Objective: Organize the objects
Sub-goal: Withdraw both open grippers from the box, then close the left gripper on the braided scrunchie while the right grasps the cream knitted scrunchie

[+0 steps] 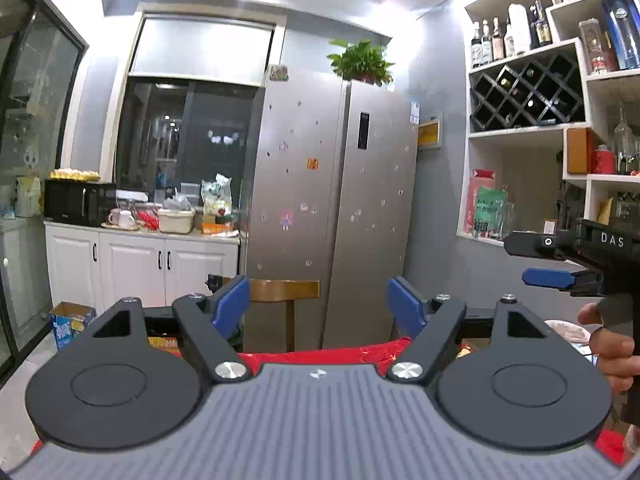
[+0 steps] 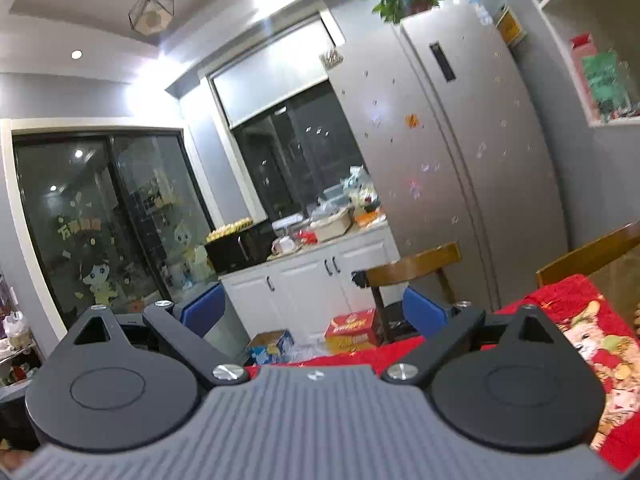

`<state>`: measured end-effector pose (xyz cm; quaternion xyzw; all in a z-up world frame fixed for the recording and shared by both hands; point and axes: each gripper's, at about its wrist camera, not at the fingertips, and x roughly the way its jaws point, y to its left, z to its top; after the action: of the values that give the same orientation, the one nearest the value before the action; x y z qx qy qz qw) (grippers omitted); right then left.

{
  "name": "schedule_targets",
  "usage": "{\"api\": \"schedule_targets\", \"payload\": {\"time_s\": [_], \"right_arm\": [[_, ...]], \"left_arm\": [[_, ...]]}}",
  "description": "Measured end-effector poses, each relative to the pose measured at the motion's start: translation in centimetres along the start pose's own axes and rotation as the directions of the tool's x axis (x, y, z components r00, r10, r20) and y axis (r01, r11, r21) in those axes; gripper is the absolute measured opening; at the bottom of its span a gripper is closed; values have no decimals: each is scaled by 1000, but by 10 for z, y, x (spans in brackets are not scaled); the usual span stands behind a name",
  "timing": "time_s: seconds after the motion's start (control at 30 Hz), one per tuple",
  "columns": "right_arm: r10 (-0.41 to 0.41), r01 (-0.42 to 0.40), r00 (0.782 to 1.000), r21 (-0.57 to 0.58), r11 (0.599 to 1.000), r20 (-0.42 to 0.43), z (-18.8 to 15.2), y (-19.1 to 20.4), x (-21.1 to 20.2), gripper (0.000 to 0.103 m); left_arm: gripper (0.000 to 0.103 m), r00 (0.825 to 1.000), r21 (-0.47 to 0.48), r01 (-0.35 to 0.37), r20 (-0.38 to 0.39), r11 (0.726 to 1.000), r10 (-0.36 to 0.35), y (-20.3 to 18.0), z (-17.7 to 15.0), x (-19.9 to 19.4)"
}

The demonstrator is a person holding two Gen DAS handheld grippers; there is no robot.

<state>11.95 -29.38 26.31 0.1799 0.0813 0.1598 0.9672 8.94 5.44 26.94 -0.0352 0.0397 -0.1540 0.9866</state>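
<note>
My left gripper is held up level over the red tablecloth, open, with nothing between its blue pads. My right gripper is open too and holds nothing. It also shows at the right edge of the left wrist view, the right gripper carried by a person's hand. The red cloth bears a cartoon print at the right. Just below the right gripper, the edge of a pale plate shows. No loose object on the table is clearly in view.
Straight ahead stands a silver fridge with a plant on top. A wooden chair stands at the table's far side. White cabinets carry a cluttered counter. Cardboard boxes lie on the floor. A wall shelf with bottles is on the right.
</note>
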Motion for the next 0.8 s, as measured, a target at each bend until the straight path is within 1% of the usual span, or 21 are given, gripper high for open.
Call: {"api": "schedule_targets", "payload": {"time_s": [0.1, 0.17, 0.27, 0.33, 0.4, 0.47, 0.53, 0.6, 0.67, 0.73, 0.8], "right_arm": [[-32, 32, 999, -19, 999, 19, -5, 7, -19, 100], [-36, 37, 999, -18, 999, 27, -13, 8, -32, 100], [-41, 41, 998, -3, 999, 45, -36, 7, -50, 100], [-60, 61, 997, -4, 998, 48, -55, 5, -59, 100], [-87, 88, 995, -1, 996, 38, -76, 1, -66, 100], [-107, 107, 994, 9, 994, 19, -98, -4, -68, 99], [-119, 119, 993, 16, 993, -2, -121, -10, -71, 98], [-133, 134, 990, 18, 991, -35, -145, -17, -71, 96], [-157, 160, 984, 28, 987, -89, -165, -23, -67, 93], [-174, 184, 972, 49, 982, -159, -183, -32, -60, 90], [-177, 200, 956, 81, 976, -232, -199, -42, -52, 87]], "left_arm": [[83, 1000, 30, -21, 14, 999, 21, -10, -5, -33], [83, 999, 45, -40, 13, 998, 39, -18, -15, -52], [84, 993, 70, -115, 24, 991, 113, -30, -44, -75], [84, 985, 68, -172, 5, 983, 172, -38, -71, -85], [84, 979, 56, -195, -45, 979, 198, -44, -96, -90], [84, 974, 31, -194, -114, 981, 196, -46, -122, -89], [84, 963, -6, -198, -186, 980, 193, -45, -148, -85], [84, 945, -36, -208, -264, 977, 192, -42, -168, -76], [84, 924, -49, -216, -333, 975, 188, -38, -188, -69], [83, 905, -72, -213, -392, 974, 169, -36, -202, -62], [83, 889, -92, -213, -431, 973, 154, -33, -212, -48]]}}
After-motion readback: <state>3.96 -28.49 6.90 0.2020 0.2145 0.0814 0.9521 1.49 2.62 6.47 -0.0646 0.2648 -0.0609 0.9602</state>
